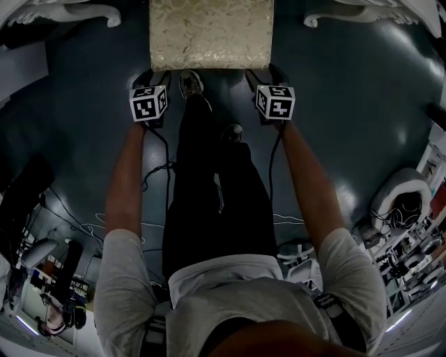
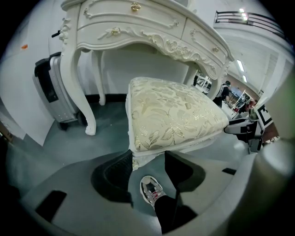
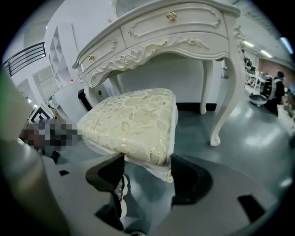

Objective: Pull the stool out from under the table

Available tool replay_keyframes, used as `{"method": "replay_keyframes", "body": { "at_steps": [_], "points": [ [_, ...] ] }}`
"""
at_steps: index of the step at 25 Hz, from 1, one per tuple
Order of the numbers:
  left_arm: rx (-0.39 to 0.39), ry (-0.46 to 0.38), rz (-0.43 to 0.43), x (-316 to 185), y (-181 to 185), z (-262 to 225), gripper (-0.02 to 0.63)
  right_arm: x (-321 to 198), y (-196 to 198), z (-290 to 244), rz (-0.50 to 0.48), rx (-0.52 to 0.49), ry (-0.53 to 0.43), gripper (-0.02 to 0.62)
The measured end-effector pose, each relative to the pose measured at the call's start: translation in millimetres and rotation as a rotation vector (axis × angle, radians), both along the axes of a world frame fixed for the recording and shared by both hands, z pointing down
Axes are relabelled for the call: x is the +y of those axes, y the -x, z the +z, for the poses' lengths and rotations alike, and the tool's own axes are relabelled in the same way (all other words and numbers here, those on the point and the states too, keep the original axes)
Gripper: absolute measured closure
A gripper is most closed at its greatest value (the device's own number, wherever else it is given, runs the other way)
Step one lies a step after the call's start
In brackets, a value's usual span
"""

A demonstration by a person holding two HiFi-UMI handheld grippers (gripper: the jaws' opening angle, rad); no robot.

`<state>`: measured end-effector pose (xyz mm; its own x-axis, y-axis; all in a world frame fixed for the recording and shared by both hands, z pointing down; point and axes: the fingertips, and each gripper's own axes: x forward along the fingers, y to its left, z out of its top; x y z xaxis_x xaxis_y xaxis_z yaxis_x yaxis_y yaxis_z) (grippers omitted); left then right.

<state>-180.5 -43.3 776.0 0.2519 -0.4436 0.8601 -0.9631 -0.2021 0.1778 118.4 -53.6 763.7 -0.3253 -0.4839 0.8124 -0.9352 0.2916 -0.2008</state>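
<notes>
The stool (image 1: 211, 31) has a cream cushion with a gold leaf pattern and stands at the top middle of the head view, in front of the carved white table (image 2: 138, 27). My left gripper (image 1: 155, 75) is at the cushion's near left corner. In the left gripper view that corner of the stool (image 2: 170, 110) sits between the black jaws of the left gripper (image 2: 148, 159), which are closed against it. My right gripper (image 1: 261, 74) holds the near right corner the same way. There too the stool (image 3: 129, 122) fills the gap between the jaws of the right gripper (image 3: 147, 161).
The table's curved legs (image 1: 63, 14) (image 1: 362, 14) flank the stool. A grey suitcase (image 2: 57, 90) stands by the left leg. The person's shoes (image 1: 190, 84) are just behind the stool. Cables (image 1: 157, 171) trail on the dark floor, and clutter lines both lower sides.
</notes>
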Motion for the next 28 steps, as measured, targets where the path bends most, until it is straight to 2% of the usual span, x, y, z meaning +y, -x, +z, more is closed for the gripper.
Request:
{"method": "replay_keyframes", "body": {
  "at_steps": [14, 22, 28],
  "points": [
    [-0.013, 0.037, -0.024, 52.8, -0.3, -0.6, 0.385, 49.5, 0.3, -1.0, -0.014, 0.005, 0.035, 0.265],
    [-0.027, 0.066, -0.029, 95.1, 0.4, 7.8, 0.385, 95.3, 1.3, 8.2, -0.023, 0.013, 0.072, 0.265],
    [-0.022, 0.099, -0.019, 103.8, 0.0, -0.5, 0.385, 104.9, 0.8, -0.7, -0.023, 0.020, 0.096, 0.265]
  ]
}}
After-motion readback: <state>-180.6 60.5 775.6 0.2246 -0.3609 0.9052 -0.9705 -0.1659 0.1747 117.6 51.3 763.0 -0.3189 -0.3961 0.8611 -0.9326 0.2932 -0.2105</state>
